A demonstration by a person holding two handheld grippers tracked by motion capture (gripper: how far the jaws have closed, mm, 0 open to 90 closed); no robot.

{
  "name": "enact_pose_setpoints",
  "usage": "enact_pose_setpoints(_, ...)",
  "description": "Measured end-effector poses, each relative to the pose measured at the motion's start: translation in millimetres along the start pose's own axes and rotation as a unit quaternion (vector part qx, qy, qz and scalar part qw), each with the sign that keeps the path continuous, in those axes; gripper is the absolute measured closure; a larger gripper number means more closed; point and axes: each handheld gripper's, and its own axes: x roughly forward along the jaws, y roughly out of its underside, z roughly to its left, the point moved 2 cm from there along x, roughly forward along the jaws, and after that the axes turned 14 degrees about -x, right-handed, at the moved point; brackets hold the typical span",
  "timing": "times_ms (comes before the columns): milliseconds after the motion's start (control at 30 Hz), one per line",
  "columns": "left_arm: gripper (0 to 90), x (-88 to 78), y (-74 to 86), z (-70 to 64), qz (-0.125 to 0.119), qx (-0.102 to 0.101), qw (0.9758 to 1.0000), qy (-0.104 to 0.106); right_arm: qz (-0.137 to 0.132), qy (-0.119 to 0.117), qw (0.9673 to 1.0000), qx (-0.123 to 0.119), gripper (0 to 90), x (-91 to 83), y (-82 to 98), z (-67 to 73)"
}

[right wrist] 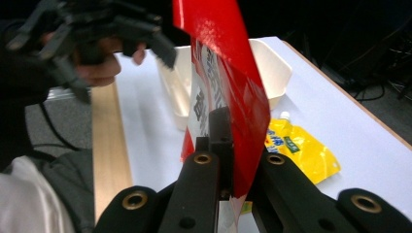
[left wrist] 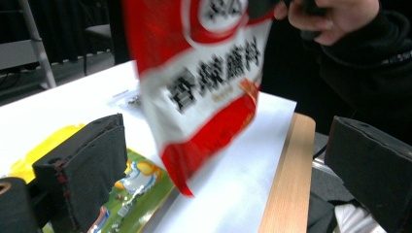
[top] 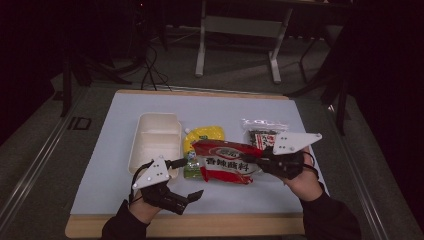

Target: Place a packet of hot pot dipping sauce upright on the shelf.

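While the right tongs (top: 250, 159) clamp one red packet (top: 225, 161), the left tongs (top: 186, 176) gape empty beside one tray (top: 156, 131).

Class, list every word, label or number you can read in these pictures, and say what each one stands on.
"香辣蘸料": on the red and white packet, in large dark characters.
Red oval logo at that packet's top: too blurred to read.
Yellow pouch: print too small to read.
Clear bag: label too small to read.

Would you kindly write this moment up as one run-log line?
right gripper: shut on red-and-white printed foil packet, lifted | left gripper: open, holds nothing | cream two-compartment plastic tray: on table
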Motion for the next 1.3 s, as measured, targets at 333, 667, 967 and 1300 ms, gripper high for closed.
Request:
enact_pose_setpoints(333, 1.7, 3.3, 28.7, -6.0, 0.006, -0.013, 0.9997, -0.017, -0.004, 0.008, 0.9999, 0.012, 90.0, 17.3, -9.3, -21.5)
enact_pose_setpoints(667, 1.4, 6.6, 42.9, -6.9, 0.008, -0.013, 0.9996, -0.022, -0.011, 0.019, 0.9997, 0.015, 90.0, 44.1, -27.1, -42.2)
enact_pose_setpoints(967, 1.4, 7.9, 53.7, -6.7, 0.006, -0.007, 0.9996, -0.027, -0.022, 0.015, 0.9993, 0.026, 90.0, 77.6, -39.6, -57.3)
enact_pose_setpoints(1300, 1.4, 12.3, 63.3, -5.2, 0.021, -0.005, 0.9995, -0.022, -0.028, 0.021, 0.9985, 0.041, 90.0, 119.6, -46.1, -74.2)
